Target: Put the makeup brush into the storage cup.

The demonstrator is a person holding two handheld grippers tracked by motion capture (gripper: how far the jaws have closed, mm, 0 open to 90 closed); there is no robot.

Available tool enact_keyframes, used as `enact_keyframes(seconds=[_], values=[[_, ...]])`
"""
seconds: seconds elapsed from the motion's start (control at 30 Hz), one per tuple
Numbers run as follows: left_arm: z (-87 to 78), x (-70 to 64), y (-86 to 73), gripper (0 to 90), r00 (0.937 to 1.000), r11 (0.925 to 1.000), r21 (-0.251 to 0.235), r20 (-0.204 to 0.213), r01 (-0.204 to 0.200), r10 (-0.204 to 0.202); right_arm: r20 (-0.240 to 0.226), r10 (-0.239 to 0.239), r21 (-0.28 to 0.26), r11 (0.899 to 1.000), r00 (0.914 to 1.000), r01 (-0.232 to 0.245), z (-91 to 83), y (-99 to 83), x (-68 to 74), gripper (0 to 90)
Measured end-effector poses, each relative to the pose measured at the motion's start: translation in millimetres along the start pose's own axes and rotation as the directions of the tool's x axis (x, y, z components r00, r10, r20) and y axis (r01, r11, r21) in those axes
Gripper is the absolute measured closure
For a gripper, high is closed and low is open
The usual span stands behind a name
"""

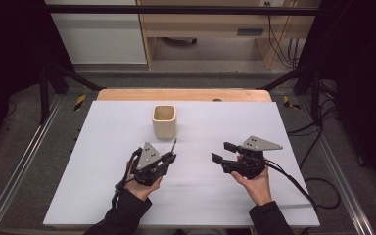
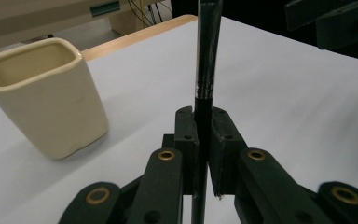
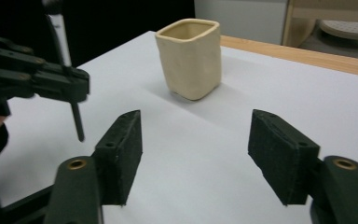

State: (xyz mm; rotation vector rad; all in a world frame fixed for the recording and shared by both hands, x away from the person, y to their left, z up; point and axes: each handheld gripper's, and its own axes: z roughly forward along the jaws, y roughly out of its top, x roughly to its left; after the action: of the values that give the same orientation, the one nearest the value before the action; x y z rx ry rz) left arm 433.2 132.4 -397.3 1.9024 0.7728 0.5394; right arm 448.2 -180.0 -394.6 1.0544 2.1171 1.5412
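The left gripper [image 2: 203,135] is clenched on a thin black pen [image 2: 208,56], its jaws pinching the shaft at about mid-length so that one end stands up past the jaws and the other hangs below them. In the high view the pen [image 1: 174,145] sits at roughly 5 o'clock from the cream square cup [image 1: 164,121], near it but not touching. The cup stands upright and empty on the white table [image 1: 103,147], toward the 12 o'clock edge. The right gripper [image 3: 196,154] is released, jaws spread wide and holding nothing, at about 4 o'clock from the cup. Handling judgement: the pen is light, rigid and smooth, so it may pivot or slide between the pads; a grip near mid-shaft, as taken, limits swing. The cup looks ceramic, fairly heavy, hard and breakable; if it needs steadying, take it across two opposite flat walls near the rim.
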Motion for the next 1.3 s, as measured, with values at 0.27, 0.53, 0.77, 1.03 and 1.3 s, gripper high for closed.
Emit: enact_keyframes(seconds=[0.27, 0.53, 0.77, 1.03, 1.3], values=[[-10.4, 15.6, 3.1, 83.0, 0.9994, 0.9992, -0.024, -0.015, 0.032, -0.032, 0.091, -0.028, 0.031, 0.999, 0.9955, 0.025, -9.2, -6.9, -10.8, 18.7], [-18.8, 29.1, 7.9, 83.0, 0.9977, 0.9972, -0.047, -0.031, 0.058, -0.059, 0.145, -0.029, 0.035, 0.999, 0.989, 0.024, -19.5, -10.3, -18.4, 9.5], [-22.5, 36.2, 9.7, 83.0, 0.9963, 0.9957, -0.058, -0.043, 0.072, -0.074, 0.188, -0.032, 0.026, 0.999, 0.9816, 0.027, -30.4, -12.6, -24.0, 5.7], [-24.4, 42.0, 14.9, 83.0, 0.9959, 0.9948, -0.07, -0.048, 0.073, -0.077, 0.206, -0.021, 0.023, 1.0, 0.9784, 0.017, -38.4, -17.1, -31.0, 4.0], [-23.4, 45.9, 22.6, 83.0, 0.996, 0.9944, -0.079, -0.049, 0.071, -0.075, 0.224, -0.023, 0.047, 0.999, 0.9743, 0.012, -40.6, -22.7, -33.7, 3.5]])
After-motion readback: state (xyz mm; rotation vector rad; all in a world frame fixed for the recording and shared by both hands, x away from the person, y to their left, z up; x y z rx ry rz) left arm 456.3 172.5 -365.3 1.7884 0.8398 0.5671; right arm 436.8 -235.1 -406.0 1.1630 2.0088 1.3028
